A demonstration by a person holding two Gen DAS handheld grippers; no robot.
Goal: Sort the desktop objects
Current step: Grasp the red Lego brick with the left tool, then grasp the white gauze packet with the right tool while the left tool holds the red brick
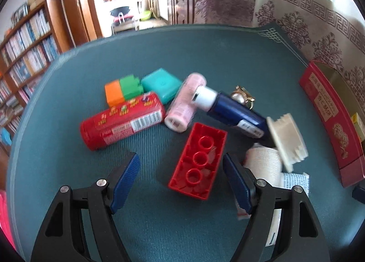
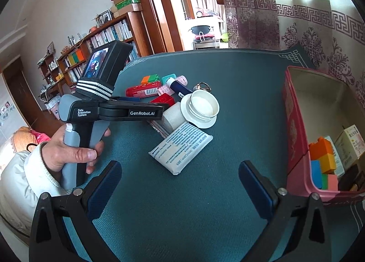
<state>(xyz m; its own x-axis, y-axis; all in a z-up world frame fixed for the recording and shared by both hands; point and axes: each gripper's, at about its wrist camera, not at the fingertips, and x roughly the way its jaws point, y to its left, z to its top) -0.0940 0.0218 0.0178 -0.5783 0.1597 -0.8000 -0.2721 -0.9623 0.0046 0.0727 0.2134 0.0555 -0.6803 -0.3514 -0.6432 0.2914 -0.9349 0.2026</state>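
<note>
Where left view hides it, right view shows orange block (image 2: 322, 153) inside red tin (image 2: 294, 122)

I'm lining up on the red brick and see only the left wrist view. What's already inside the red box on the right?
Observer: Stacked toy blocks, orange on top, lie in the red box, with small cartons behind them.
Operator: Is the right gripper holding anything?
Observer: No. The right gripper is open and empty above the mat.
Operator: What's the white printed thing low on my right?
Observer: A flat printed packet, lying against the bandage roll.
</note>
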